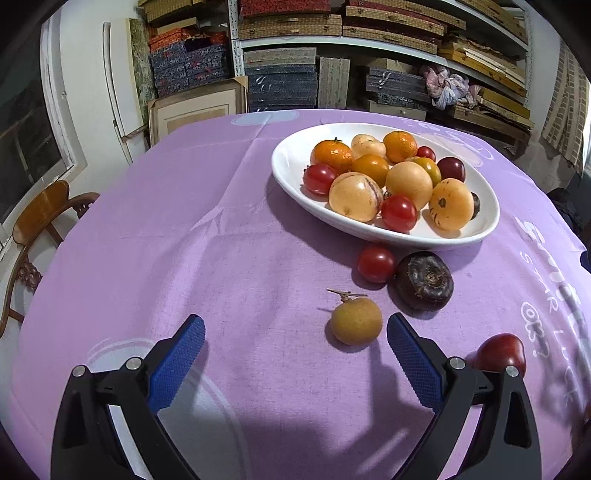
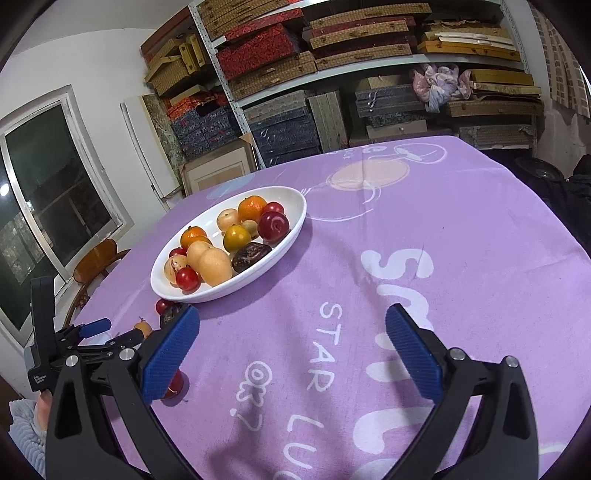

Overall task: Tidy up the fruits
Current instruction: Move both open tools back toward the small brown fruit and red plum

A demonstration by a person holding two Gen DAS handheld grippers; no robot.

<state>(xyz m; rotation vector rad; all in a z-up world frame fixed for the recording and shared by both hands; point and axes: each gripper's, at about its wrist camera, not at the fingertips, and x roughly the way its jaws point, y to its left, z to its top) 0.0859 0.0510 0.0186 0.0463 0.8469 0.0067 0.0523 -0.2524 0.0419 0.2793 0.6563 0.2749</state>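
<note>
A white oval bowl (image 1: 288, 166) holds several fruits: oranges, red tomatoes and pale yellow ones. On the purple cloth in front of it lie a red tomato (image 1: 376, 263), a dark purple fruit (image 1: 424, 280), a tan stemmed fruit (image 1: 356, 321) and a dark red fruit (image 1: 502, 350). My left gripper (image 1: 295, 328) is open, and the tan fruit lies just ahead of its right fingertip, untouched. My right gripper (image 2: 291, 321) is open over bare cloth, right of the bowl (image 2: 299, 206). The dark red fruit (image 2: 178, 384) peeks out behind its left finger. The left gripper (image 2: 118, 330) shows at the left edge.
The table's far edge borders shelves (image 1: 295, 33) stacked with boxes. A wooden chair (image 1: 40, 214) stands at the table's left side, under a window (image 2: 48, 206). A person's sleeve (image 2: 22, 421) shows low on the left. White lettering marks the cloth (image 2: 325, 350).
</note>
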